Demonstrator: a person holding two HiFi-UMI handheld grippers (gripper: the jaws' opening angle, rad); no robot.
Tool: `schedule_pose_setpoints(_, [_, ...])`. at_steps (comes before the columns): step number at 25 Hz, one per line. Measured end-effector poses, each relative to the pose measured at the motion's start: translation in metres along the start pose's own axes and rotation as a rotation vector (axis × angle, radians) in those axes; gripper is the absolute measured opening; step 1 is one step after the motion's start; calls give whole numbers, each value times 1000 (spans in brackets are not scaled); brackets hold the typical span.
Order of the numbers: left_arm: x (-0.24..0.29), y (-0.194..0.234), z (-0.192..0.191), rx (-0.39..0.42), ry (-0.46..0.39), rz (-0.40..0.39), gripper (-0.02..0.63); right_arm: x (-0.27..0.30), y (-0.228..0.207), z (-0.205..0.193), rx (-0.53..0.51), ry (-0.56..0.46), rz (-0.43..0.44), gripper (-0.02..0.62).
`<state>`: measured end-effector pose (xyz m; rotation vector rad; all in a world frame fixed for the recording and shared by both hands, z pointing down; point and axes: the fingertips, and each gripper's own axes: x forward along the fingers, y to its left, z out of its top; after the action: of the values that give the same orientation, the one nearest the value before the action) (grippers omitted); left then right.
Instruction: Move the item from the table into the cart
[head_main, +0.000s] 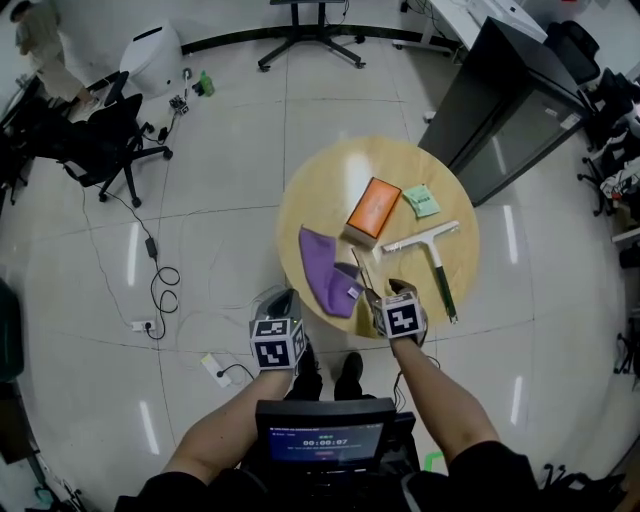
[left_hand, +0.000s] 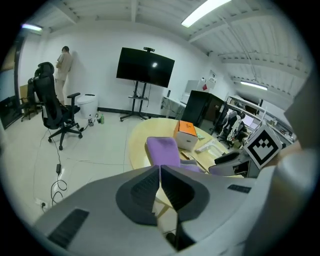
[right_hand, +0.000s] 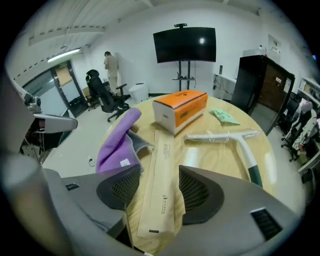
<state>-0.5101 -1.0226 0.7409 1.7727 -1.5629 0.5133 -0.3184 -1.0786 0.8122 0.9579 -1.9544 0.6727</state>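
Jaws of the right gripper (right_hand: 157, 175) stand wide apart just above the table (right_hand: 220, 162), straddling a long flat paper sleeve (right_hand: 162, 142) that lies lengthwise between them, with neither pad pressing on it. The left gripper (left_hand: 160, 172) has its jaws pressed together on nothing. The sleeve looks light, thin and bendy, probably slick on the wood, so a pinch across its narrow width near the middle seems safest. A purple cloth (right_hand: 117, 140) lies just left of the jaws, an orange box (right_hand: 181, 109) beyond them.

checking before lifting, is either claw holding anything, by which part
Nothing held: right claw open around the paper packet, not gripping it; left claw shut, empty.
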Motion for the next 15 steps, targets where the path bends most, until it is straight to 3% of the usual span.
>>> schedule_pose_setpoints(4, [11, 9, 0, 13, 18, 3, 17, 27, -9, -9, 10, 64, -1, 247])
schedule_pose_setpoints(10, [20, 6, 9, 19, 7, -5, 17, 38, -2, -10, -62, 110, 43, 237])
schedule_pose_setpoints(15, [23, 2, 15, 26, -3, -15, 17, 39, 1, -10, -70, 111, 74, 143])
